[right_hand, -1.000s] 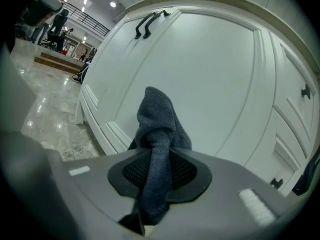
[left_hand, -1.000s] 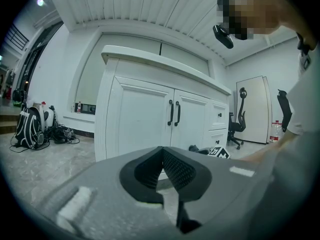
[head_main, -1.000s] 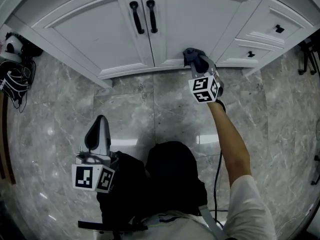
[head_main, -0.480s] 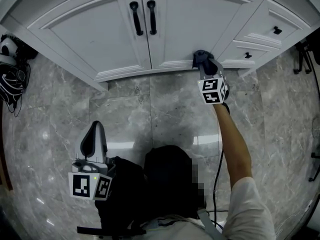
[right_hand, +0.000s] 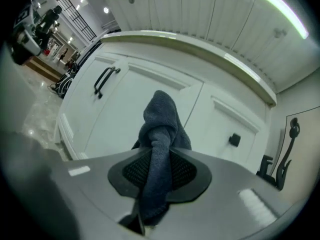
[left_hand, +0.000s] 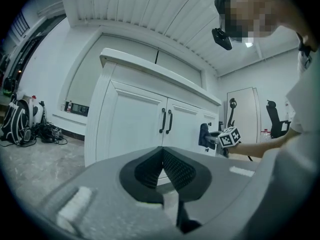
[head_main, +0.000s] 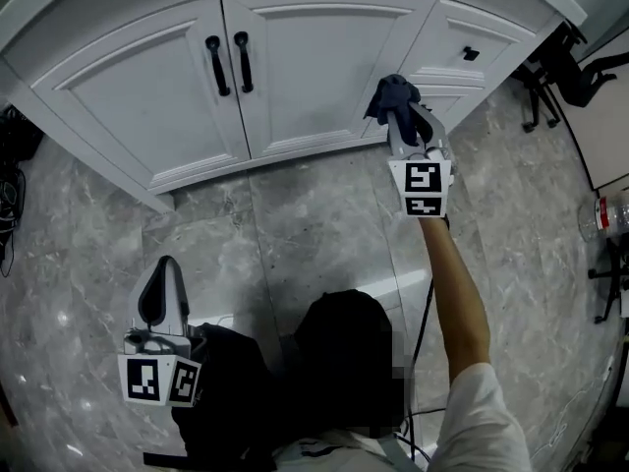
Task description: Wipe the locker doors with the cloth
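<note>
Cloth, dark grey-blue & bunched, is clamped in the right gripper's fingers, at the outer edge of the right-hand white panelled locker door. Left gripper hangs low, fingers shut, empty. Prob. mid-wipe: left door seemingly still to do; no streaks to confirm.

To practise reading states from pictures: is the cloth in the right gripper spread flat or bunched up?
Bunched up. The cloth stands as a twisted dark wad pinched in the jaws of the right gripper.
</note>
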### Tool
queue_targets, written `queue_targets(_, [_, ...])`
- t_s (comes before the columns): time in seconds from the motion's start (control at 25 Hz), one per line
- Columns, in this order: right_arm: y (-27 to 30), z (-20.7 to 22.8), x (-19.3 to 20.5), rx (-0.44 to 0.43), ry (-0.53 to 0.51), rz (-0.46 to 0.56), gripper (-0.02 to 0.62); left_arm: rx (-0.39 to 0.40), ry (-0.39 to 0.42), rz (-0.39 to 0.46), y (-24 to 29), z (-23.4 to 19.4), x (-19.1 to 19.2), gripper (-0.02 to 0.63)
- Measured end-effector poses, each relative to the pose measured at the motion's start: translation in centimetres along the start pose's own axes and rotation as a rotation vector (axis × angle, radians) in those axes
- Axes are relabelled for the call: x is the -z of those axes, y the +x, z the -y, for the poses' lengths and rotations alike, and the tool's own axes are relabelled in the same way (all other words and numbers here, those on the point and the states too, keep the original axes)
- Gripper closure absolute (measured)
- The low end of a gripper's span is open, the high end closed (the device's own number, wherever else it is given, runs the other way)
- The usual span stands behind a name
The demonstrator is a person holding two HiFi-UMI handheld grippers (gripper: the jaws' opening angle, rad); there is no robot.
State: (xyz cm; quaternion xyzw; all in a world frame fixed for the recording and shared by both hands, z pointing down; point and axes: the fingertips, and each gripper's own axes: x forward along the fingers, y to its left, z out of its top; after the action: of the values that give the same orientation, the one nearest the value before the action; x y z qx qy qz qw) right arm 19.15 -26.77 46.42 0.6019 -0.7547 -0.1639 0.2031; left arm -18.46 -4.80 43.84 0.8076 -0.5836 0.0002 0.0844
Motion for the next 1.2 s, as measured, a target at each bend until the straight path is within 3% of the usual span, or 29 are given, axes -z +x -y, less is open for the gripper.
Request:
queue_targets(0.16, [0.3,6.3,-5.8,0.039,-0.015,0.075,0.512,0.003,0.000,0.021,0.3,2.3,-1.0,0.604])
queue_targets(0.4, [3.5,10.5,-10.8,-0.026,-0.084,0.132,0.511,-0.022,0.024,0.008,1.2,5.0,-1.4,0.604])
queue_targets(0.56, [3.7,11.4,-10.2,-0.072,-0.148,0.130,0.509,-0.029,0.041,-0.001,2.3,6.5,-1.5,0.604])
queue_targets(0.8, [3.7,16.8,-7.8,-0.023,-0.143,0.093,0.509,0.019,0.022,-0.018,4.5,9.6,-1.2,0.604])
queue_targets(1.2, [3.6,21.3,-4.7,-0.002,-0.157,0.059,0.509,0.037,0.048,-0.035,6.3,12.7,-1.0,0.604])
